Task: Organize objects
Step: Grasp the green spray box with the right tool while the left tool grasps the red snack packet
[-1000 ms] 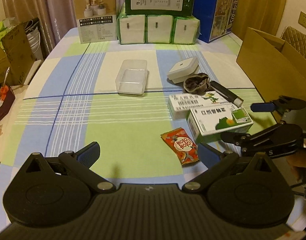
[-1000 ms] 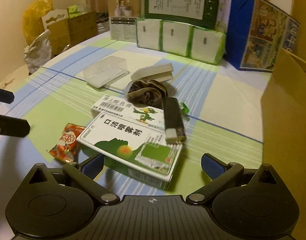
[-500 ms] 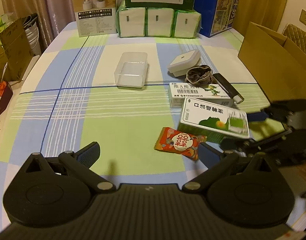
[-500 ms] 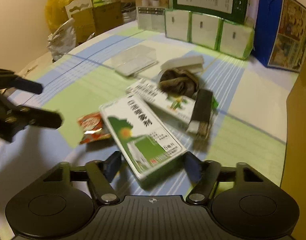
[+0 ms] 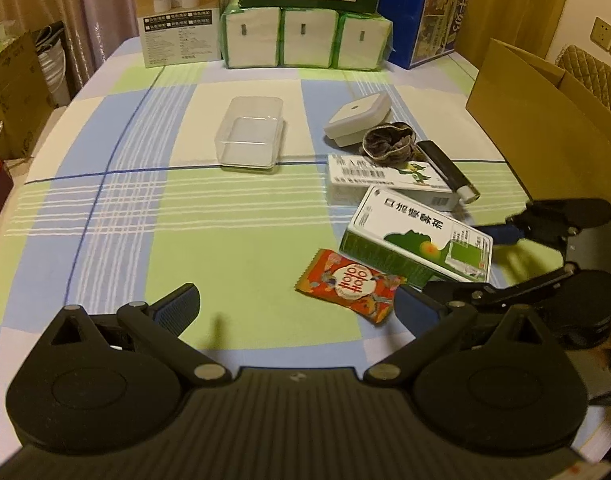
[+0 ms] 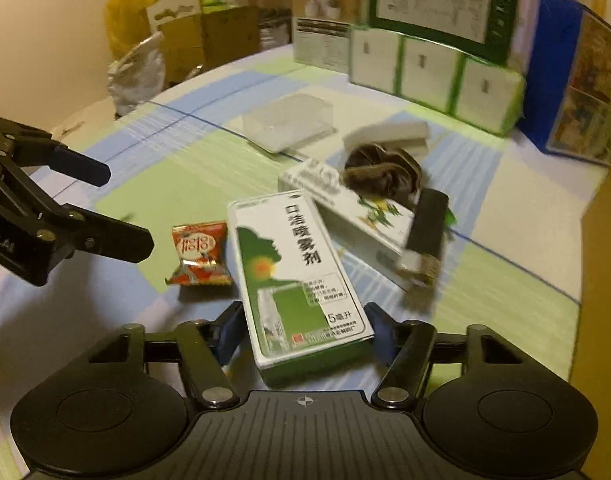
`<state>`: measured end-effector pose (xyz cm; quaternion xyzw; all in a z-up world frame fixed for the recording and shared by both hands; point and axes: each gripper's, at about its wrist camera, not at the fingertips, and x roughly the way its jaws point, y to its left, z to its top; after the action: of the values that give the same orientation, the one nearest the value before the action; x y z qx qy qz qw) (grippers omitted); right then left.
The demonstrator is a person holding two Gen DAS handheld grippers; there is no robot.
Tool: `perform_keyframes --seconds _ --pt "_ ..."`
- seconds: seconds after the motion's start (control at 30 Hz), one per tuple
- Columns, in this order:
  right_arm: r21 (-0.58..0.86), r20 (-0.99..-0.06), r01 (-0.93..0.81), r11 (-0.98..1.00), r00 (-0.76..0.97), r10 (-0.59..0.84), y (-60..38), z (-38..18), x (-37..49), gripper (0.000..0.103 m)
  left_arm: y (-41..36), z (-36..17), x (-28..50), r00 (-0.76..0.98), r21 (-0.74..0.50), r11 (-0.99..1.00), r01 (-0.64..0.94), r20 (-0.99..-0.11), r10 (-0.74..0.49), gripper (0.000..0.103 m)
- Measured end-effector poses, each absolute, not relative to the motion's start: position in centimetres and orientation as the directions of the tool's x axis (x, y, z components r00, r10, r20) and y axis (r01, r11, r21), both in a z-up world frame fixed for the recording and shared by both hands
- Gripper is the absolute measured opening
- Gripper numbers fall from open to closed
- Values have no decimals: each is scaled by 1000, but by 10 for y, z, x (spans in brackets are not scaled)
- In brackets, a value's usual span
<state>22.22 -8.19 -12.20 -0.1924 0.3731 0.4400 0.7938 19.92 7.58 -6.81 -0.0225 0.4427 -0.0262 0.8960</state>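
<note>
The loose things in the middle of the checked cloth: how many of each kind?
White-and-green cardboard medicine boxes: 2
Red snack packet: 1
Clear plastic tub: 1
White square plastic case: 1
Brown fabric scrunchie: 1
Black lighter: 1
Total: 7

We are looking over a checked tablecloth (image 5: pixel 225 240); curtains (image 5: pixel 85 8) are hanging at eleven o'clock, wall sockets (image 5: pixel 609 38) sitting at two.

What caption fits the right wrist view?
Right gripper clamps the green-and-white spray box beside a red snack packet.
</note>
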Motion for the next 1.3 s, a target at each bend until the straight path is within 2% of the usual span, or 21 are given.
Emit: perform_keyframes --seconds 0.1,0.13,0.2,0.27,0.4,0.57,0.8,0.9,0.97,1.0,1.13,1.2,1.27,1.3 --pt "3 -785 -796 605 372 495 -92 -117 215 57 72 -73 203 599 -85 996 27 -796 -85 100" --pt "-2 -790 -781 625 384 478 -95 -116 212 56 70 -74 205 597 -97 995 24 -797 -92 96" --pt "3 -798 -756 655 393 457 -104 -116 206 55 66 -78 211 593 -128 992 14 -797 -111 85" --pt "4 -800 -735 679 404 443 -110 -116 201 53 60 -81 218 586 -166 986 9 -798 -139 64" --pt "24 -797 -696 718 420 433 -122 -115 197 53 46 -88 231 580 -169 985 -13 -804 -130 60" --pt "27 -797 -671 741 433 421 -129 -113 190 53 29 -89 228 597 -69 995 69 -796 -97 44" --pt "51 -804 -646 761 425 415 -141 -110 169 53 29 -79 194 558 -37 979 200 -817 -145 42" --pt "66 -798 -642 764 426 427 -142 -110 164 54 36 -74 184 586 -33 991 128 -803 -103 43" --pt "66 -793 -639 766 432 429 -142 -109 164 54 43 -72 180 596 -67 996 58 -798 -89 58" --pt "64 -789 -638 767 438 430 -141 -109 164 54 45 -72 179 594 -85 996 27 -800 -84 60" --pt "71 -787 -634 770 439 434 -141 -110 165 55 49 -80 188 564 -109 993 -32 -822 -73 61" --pt "83 -786 -629 773 436 439 -142 -110 166 55 48 -86 194 555 -132 991 -34 -827 -91 57" --pt "88 -784 -625 776 437 441 -142 -110 168 55 42 -89 197 561 -94 996 -4 -824 -76 37" --pt "89 -783 -623 777 438 441 -142 -110 168 55 38 -90 198 562 -66 998 23 -824 -68 33"
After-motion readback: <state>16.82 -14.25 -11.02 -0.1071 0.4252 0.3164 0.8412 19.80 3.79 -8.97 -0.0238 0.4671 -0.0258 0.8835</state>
